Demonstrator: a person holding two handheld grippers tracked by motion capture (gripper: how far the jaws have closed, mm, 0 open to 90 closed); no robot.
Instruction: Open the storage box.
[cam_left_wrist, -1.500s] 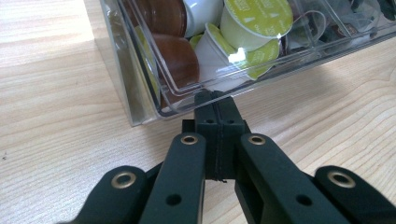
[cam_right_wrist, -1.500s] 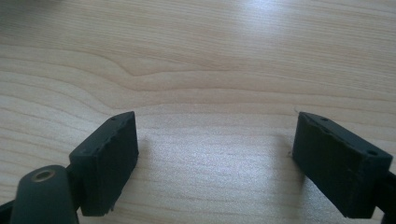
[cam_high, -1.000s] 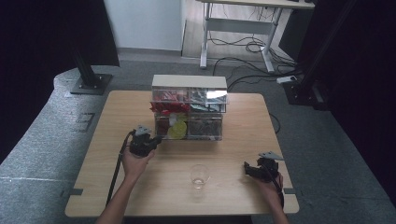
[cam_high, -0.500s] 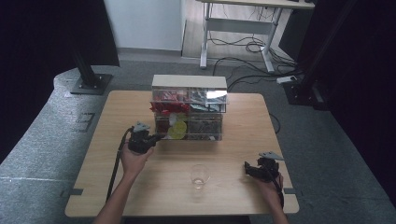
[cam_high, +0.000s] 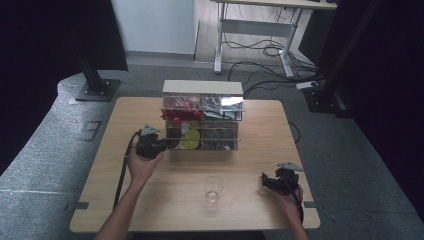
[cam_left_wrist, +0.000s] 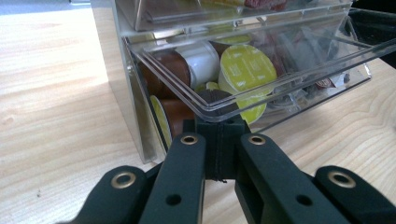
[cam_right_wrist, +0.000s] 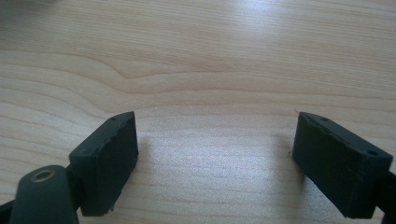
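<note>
Since the earlier frame our left tool (cam_high: 159, 144) has crept slightly along the bench (cam_high: 150, 200), clamped on the front lip of the clear plastic lower-left drawer (cam_left_wrist: 261, 88) holding coffee capsules (cam_left_wrist: 245, 67). We should pull straight and level. Our right tool (cam_high: 272, 181) rests open, hand low on the bench.

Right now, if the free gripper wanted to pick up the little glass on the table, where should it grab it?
Probably around the middle of the wall of the glass, coming in level from its right side. It stands upright and alone on the table, and the right gripper rests open just to that side. The wall is see-through and round, so grip gently but firmly.
</note>
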